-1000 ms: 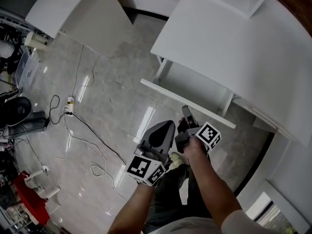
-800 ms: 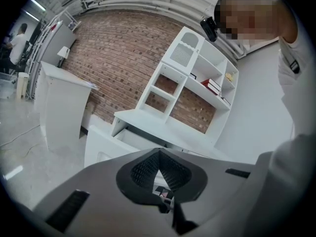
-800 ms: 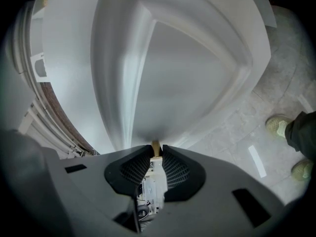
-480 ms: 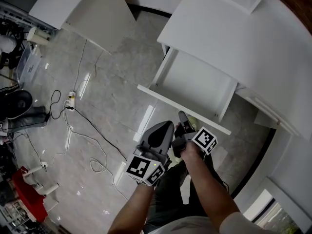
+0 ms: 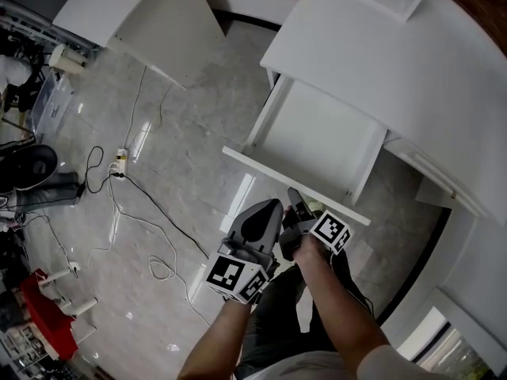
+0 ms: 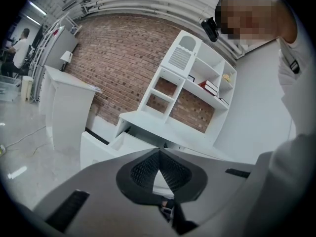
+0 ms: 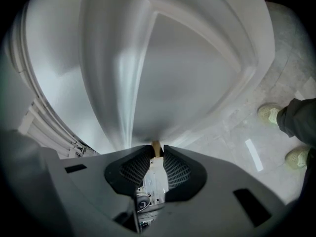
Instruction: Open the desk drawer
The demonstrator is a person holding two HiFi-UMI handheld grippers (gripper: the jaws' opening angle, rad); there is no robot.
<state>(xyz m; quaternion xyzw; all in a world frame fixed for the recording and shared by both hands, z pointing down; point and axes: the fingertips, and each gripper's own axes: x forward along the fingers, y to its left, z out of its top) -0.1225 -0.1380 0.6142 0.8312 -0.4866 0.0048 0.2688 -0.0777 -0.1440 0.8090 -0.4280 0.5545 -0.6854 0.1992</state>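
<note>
The white desk (image 5: 412,70) has its drawer (image 5: 317,137) pulled well out, and the inside looks bare. The drawer's front panel (image 5: 261,166) runs slanting across the head view. My right gripper (image 5: 292,196) is shut on that panel's lower edge; in the right gripper view the pads (image 7: 156,151) pinch a thin tan edge of the white panel (image 7: 187,73). My left gripper (image 5: 272,207) hangs just left of the right one, apart from the drawer. Its jaws (image 6: 159,153) meet at the tips with nothing between them, and the drawer (image 6: 98,149) shows beyond.
Cables (image 5: 139,212) and a power strip (image 5: 120,165) lie on the marble floor to the left. A second white desk (image 5: 142,14) stands at top left. A white shelf unit (image 6: 192,78) stands on the desk against a brick wall. The person's shoes (image 7: 270,113) are below the drawer.
The drawer has slid further out of the desk, showing more of its inside. Both grippers have moved back toward me, the right one staying on the front panel.
</note>
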